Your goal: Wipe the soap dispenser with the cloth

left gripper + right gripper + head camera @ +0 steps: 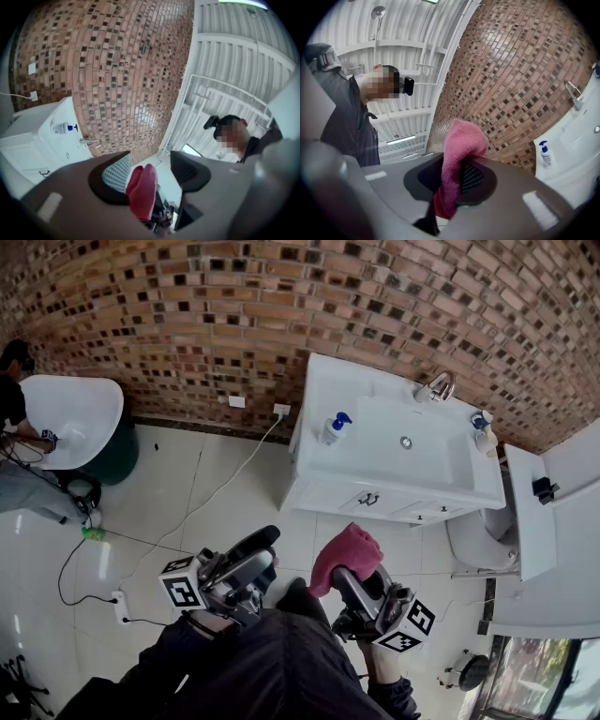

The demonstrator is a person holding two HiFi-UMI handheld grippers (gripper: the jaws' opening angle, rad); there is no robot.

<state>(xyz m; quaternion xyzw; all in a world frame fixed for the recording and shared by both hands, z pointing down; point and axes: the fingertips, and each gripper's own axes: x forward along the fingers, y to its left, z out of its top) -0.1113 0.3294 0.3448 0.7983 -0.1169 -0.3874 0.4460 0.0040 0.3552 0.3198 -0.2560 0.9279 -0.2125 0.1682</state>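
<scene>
- The right gripper (354,585) is clamped on the pink cloth (345,554). In the right gripper view the fabric is pinched between the two pads, with a loose fold standing up past the tips. That free fold is probably left out so that soft cloth, not hard jaw, meets the bottle.
- The left gripper (258,554) carries nothing. Its own view shows the jaws a little apart with only air between them, and the cloth appears beyond the gap in the other tool. It is likely kept free to steady the bottle during wiping.
- Both grippers sit near the person's body, low in the head view and tilted upward. They are well apart from the work, which reads as a carrying posture, not a wiping one.
- The soap dispenser (333,429), a clear bottle with a blue pump, stands upright on the far-left corner of the white sink unit (323,381). It is left of the basin and across from the tap (438,387).
- That corner spot keeps the bottle clear of the basin and open to approach from the near side.
- Judged from this layout, wiping has not begun, and the next step is to bring the cloth across the tiled floor (216,493) to the bottle.
</scene>
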